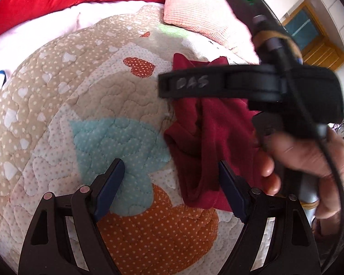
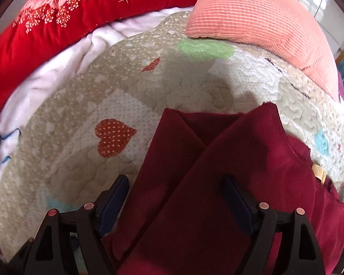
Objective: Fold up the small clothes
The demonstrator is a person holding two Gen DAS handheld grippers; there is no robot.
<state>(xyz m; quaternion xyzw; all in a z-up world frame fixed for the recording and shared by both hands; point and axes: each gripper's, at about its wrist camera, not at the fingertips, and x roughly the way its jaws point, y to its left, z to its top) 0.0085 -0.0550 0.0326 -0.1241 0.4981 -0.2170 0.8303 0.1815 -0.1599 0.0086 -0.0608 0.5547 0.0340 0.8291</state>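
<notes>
A dark red garment [image 2: 195, 160] lies on the patchwork quilt [image 2: 117, 87], its two side flaps crossed over into a V at the far end. A tan label [image 2: 318, 171] shows at its right side. My right gripper [image 2: 175, 188] hangs open just above the garment, with cloth under the gap and neither pad pressing it. In the left wrist view the garment [image 1: 201, 137] is bunched to the right. My left gripper [image 1: 170, 171] is open over the quilt [image 1: 103, 114] at the garment's left edge, its right finger [image 1: 227, 178] above the cloth. A hand [image 1: 309, 155] holds the right tool's black body [image 1: 252, 87] over the garment.
A red floral duvet [image 2: 57, 11] and a white sheet [image 2: 57, 64] run along the far left. A pink ribbed pillow [image 2: 263, 18] lies at the far right of the quilt. A wooden-framed door or window [image 1: 309, 32] shows beyond the bed.
</notes>
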